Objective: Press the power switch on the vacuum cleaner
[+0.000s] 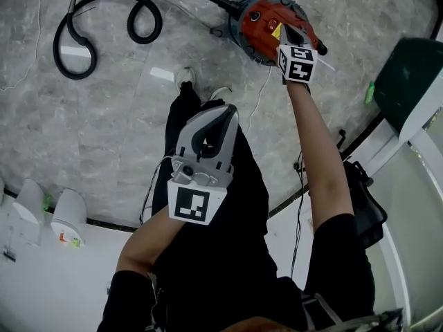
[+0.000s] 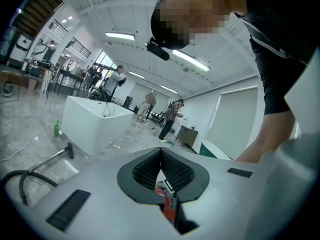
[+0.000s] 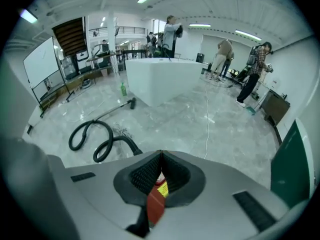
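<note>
Two grippers, each clenched tip to tip with nothing between the pads. The right gripper point(image 1: 289, 39) reaches down to the red top of the vacuum cleaner point(image 1: 255, 21), beside a yellow label point(image 3: 161, 188). Contact cannot be told, and the power switch cannot be made out beneath it. The left gripper point(image 1: 223, 111) hangs well behind it, close to the person's body and clear of everything. Left of the right gripper, the black hose point(image 1: 104, 26) coils across the grey marbled floor point(image 1: 83, 137). A thin white cable point(image 3: 207, 119) runs ahead of it over open floor. Farther ahead stands a white block point(image 3: 160, 79), with people beyond it in a bright hall.
</note>
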